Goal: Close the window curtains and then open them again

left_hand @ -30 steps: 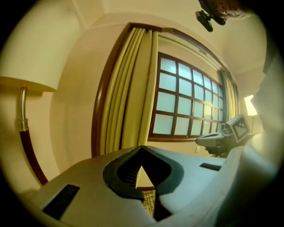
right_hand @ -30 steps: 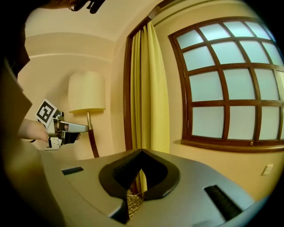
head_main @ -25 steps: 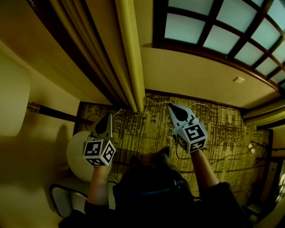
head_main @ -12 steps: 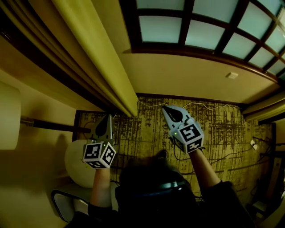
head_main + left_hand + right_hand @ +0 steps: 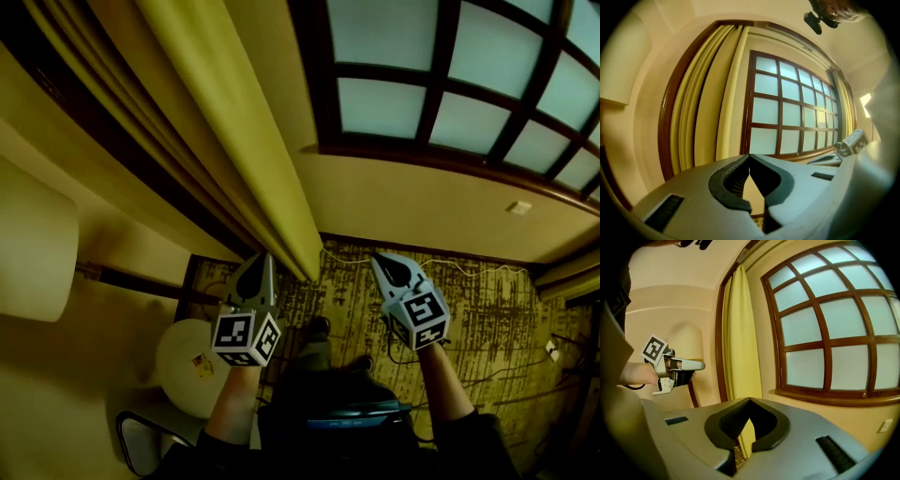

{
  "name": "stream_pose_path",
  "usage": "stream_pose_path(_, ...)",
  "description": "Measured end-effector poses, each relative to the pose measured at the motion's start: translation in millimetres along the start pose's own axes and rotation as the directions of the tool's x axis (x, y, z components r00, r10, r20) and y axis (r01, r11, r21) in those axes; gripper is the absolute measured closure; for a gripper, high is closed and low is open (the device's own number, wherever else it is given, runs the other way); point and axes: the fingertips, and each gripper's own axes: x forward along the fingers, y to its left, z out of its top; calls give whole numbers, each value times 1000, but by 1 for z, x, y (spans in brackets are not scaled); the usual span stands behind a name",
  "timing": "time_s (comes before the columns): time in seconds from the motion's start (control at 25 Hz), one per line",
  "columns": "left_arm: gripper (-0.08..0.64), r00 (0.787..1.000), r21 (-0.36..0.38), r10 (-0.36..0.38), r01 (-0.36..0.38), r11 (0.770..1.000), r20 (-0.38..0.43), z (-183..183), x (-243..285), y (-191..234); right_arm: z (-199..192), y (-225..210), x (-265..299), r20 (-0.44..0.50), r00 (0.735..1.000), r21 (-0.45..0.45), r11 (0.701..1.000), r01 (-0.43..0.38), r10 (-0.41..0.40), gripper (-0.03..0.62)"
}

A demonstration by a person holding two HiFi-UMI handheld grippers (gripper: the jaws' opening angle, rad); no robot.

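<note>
A yellow curtain (image 5: 225, 122) hangs gathered at the left of a dark-framed window (image 5: 441, 103) with frosted panes; the same curtain (image 5: 705, 117) and window (image 5: 787, 112) fill the left gripper view, and curtain (image 5: 740, 343) and window (image 5: 829, 324) fill the right gripper view. My left gripper (image 5: 255, 272) is shut and empty, its tip just below the curtain's bottom edge. My right gripper (image 5: 386, 265) is shut and empty too, to the right of the curtain, in front of the wall under the sill. The left gripper (image 5: 696, 365) also shows in the right gripper view, apart from the curtain.
A patterned carpet (image 5: 487, 309) lies below, with a white cable (image 5: 469, 267) along the wall. A round white table (image 5: 192, 366) and a chair (image 5: 141, 441) stand at the lower left. A lampshade (image 5: 33, 248) hangs at the left. A wall socket (image 5: 517, 207) sits under the window.
Both grippers have moved closer to the curtain and window, the left one the most, now right under the curtain's hem. The jaws stayed shut and empty.
</note>
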Motion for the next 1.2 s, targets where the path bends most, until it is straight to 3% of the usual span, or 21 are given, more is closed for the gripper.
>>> stream_pose_path(0.2,346,992,88,5,-16,996,125,63,39,26,13,-6,23,-4,999,-6,999,44,-44,578)
stream_pose_path(0.36,234,963,197,24,-79,977,268,145,75,48,25,-21,42,-8,996,-12,996,85,-86,578)
stream_pose_path(0.6,221,887,247,0,-128,961,461,281,95,60,55,-23,77,27,996,-38,996,84,-83,577)
stream_pose_path(0.88,235,810,373,-118,-131,918,575,400,116,38,80,-33,97,55,992,-47,993,112,-109,578)
stream_pose_path(0.96,235,798,381,-135,-125,916,588,427,123,32,81,-41,97,53,990,-34,991,132,-130,578)
stream_pose_path(1.2,232,789,379,-112,-161,911,605,487,165,37,84,-71,96,63,976,-2,978,211,-210,578)
